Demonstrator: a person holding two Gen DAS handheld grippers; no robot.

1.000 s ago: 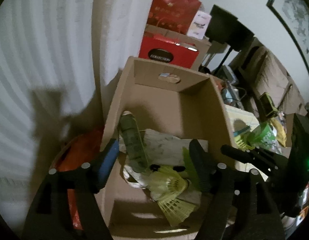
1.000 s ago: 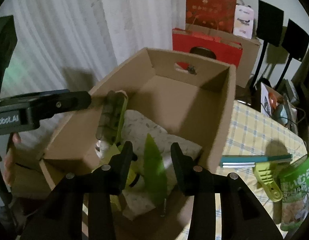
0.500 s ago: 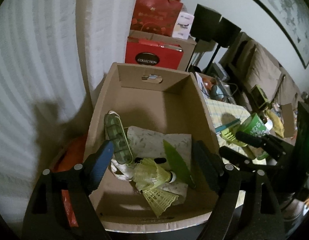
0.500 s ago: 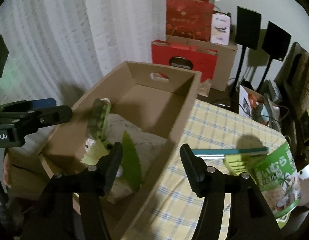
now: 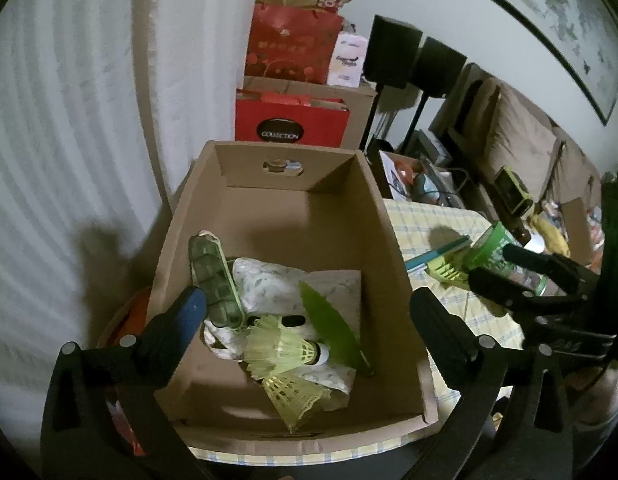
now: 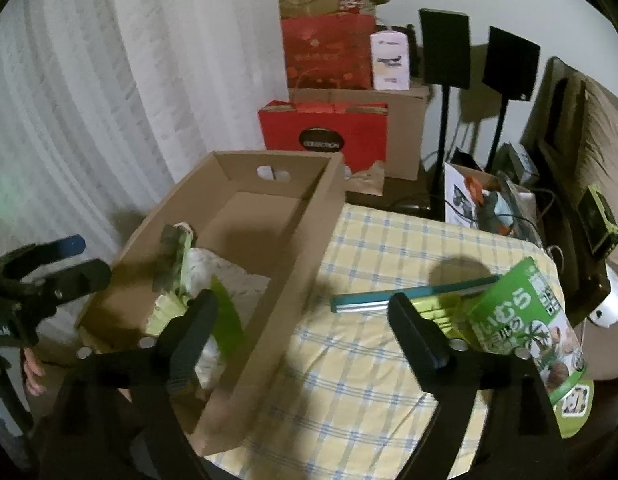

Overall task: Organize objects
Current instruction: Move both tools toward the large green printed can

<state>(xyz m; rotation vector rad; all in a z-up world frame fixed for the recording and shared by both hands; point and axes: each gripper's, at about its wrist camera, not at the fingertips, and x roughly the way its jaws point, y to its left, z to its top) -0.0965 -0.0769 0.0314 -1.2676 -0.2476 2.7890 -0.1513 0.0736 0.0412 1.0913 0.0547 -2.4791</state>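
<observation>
Checked tablecloth (image 6: 361, 364), cardboard box (image 5: 393, 248) with shuttlecocks (image 5: 285, 350) below both grippers' empty, opening jaws.

A matt brown cardboard box (image 5: 393, 240) holds glossy yellow plastic shuttlecocks (image 5: 287, 350) and printed paper (image 5: 269, 282), beside a checked cloth-covered worktop (image 6: 373, 248).
</observation>
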